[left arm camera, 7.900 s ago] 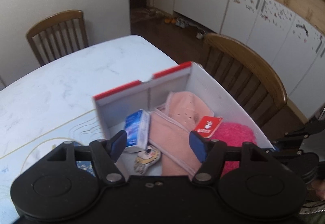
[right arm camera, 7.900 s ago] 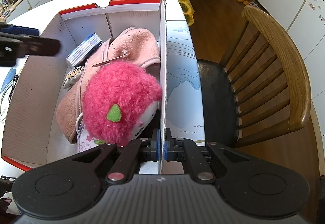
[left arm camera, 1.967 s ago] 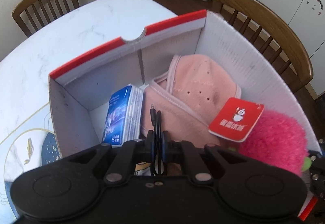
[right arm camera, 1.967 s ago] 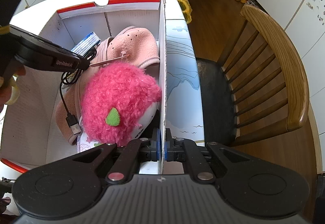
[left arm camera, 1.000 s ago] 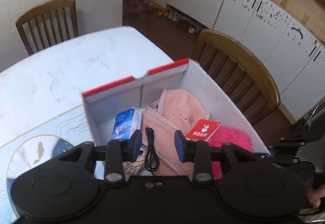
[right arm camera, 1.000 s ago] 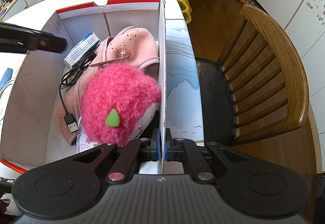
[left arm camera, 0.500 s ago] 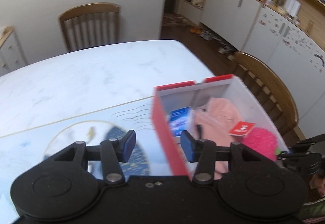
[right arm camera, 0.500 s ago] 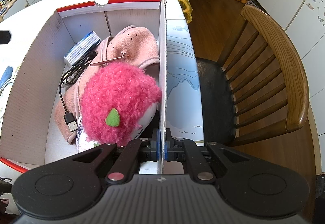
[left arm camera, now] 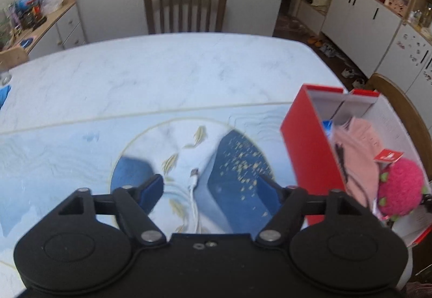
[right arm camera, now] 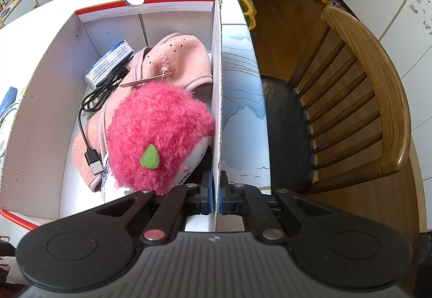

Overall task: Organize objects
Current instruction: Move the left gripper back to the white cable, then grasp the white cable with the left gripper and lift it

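Tabletop's white cable (left arm camera: 195, 191) runs plug-forward between wide left jaws (right jaws pinch box wall (right arm camera: 216, 98)).

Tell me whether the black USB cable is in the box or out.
In: the black USB cable lies coiled inside the box, draped over the pink hat.

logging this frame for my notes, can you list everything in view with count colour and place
box: 1, white inside, red outside, table's right edge
plush toy: 1, hot pink, in box
hat: 1, pale pink, in box under toy
black cable: 1, in box on hat
tissue pack: 1, blue-white, box far corner
white cable: 1, on table mat
table: 1, white marble
chairs: 2 plain, brown wood, table's right and far side
left gripper: black, jaws open over white cable
right gripper: black, jaws shut on box wall
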The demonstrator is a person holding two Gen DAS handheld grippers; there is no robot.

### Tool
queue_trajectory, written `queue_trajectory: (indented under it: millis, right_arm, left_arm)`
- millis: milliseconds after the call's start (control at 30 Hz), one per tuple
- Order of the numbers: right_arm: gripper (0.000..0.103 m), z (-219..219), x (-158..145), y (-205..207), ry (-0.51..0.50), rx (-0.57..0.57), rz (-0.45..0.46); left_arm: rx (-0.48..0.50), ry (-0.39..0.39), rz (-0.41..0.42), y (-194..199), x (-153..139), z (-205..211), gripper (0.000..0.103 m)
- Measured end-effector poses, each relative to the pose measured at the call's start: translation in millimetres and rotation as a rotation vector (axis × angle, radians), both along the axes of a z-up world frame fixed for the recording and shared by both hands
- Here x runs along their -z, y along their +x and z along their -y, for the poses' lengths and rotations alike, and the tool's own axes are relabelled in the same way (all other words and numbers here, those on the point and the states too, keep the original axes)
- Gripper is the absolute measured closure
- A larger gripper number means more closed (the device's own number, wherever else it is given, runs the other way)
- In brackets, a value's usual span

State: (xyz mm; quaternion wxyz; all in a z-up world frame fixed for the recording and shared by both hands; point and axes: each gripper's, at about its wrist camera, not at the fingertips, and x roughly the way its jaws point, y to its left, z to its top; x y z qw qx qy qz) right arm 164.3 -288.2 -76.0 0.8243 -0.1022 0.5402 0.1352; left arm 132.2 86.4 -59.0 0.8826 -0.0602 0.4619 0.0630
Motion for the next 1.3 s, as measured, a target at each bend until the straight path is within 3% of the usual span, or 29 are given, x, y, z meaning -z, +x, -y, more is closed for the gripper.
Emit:
queue_trajectory:
  millis: [300,833,1033,1233,1300]
  right_arm:
    - [0.099,-0.6,-0.3,-0.4,-0.004,-0.002,-0.001]
    - [0.099,-0.7,0.4,0.1,-0.008,-0.005,-0.002]
    - [0.099,-1.1,0.2,0.4,-0.008,-0.005,-0.002]
    - [0.099,-1.1,0.2,0.5,-0.008,-0.006,-0.002]
    - [0.099,-1.0,0.2,0.5,-0.007,-0.005,-0.002]
  left_arm:
    - [-0.03,0.004,-0.085,-9.8,38.9,-5.2,0.006]
    - [-0.058,0.027,-0.176,-11.1,91.6,-9.4,0.006]
    - [-0.058,0.039,-0.174,-10.6,96.9,-9.8,0.009]
    - [-0.051,0.026,-0.165,-10.4,99.0,-10.6,0.019]
    - [-0.045,0.028,-0.155,-10.5,97.8,-9.5,0.027]
